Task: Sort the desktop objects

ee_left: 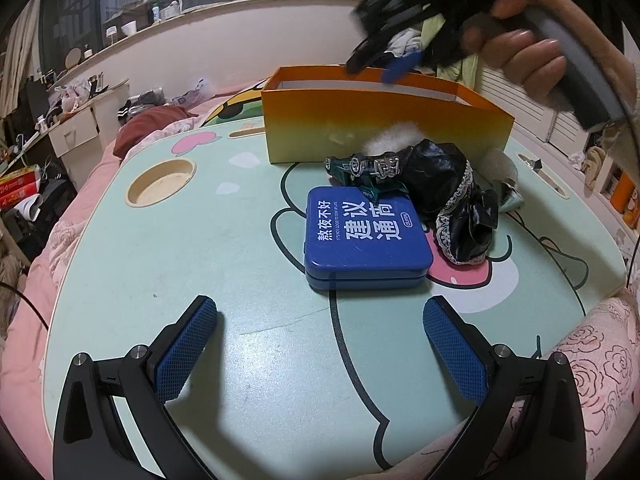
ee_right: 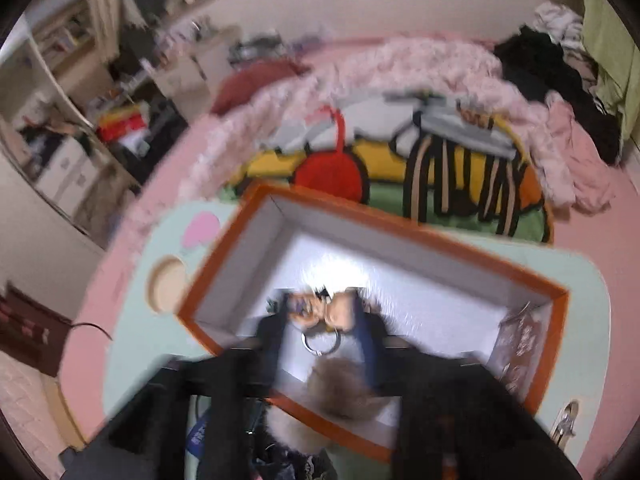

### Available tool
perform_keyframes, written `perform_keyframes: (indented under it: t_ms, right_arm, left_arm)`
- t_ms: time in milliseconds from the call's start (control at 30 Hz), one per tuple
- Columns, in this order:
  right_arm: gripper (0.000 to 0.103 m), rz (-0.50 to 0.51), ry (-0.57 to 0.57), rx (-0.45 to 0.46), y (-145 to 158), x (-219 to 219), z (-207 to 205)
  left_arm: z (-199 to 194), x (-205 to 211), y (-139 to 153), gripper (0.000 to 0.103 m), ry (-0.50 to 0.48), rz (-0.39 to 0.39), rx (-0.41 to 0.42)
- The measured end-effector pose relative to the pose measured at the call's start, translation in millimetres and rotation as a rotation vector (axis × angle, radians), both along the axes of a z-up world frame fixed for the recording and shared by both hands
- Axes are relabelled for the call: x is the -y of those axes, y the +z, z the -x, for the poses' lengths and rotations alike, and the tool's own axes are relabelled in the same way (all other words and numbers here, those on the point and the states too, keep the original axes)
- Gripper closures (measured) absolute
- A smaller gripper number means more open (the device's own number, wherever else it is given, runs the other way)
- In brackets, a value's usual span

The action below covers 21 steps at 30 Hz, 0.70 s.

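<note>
The right tongs hang part-spread over the orange box, a fluffy keyring loose between them, so sorting is underway; ahead of the spread, empty left tongs a blue tin, toy car and black cloth wait on the tabletop.

My left gripper hangs low, pitched downward, its blue-padded fingers spread wide with nothing between them, while my right hand grips the handle of my blurred right gripper, held higher, jaws slightly parted.
</note>
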State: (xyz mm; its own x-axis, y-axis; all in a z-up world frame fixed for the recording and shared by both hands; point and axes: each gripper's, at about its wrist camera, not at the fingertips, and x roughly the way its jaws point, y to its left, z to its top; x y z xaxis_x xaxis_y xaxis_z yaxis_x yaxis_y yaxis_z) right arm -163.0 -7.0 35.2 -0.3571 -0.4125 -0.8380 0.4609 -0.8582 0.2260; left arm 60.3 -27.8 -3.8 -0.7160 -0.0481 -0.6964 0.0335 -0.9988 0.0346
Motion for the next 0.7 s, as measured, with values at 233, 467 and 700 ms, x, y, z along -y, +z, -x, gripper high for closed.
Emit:
perform_keyframes:
  t_ms: [233, 467, 700]
  right_arm:
    - [0.035, -0.025, -0.152, 0.181, -50.7, 16.4, 26.4]
    - [0.076, -0.226, -0.147, 0.007, -61.9, 35.6, 2.4]
    - [0.077, -0.089, -0.195, 0.035, -60.0, 12.7, -0.4]
  left_arm:
    - [-0.2, -0.5, -0.1, 0.000, 0.000, 0.000, 0.000]
    - [4.8, -0.6, -1.2, 0.000, -0.005, 0.001, -0.001]
    - [3.9, -0.2, -1.0, 0.000, -0.005, 0.000, -0.002]
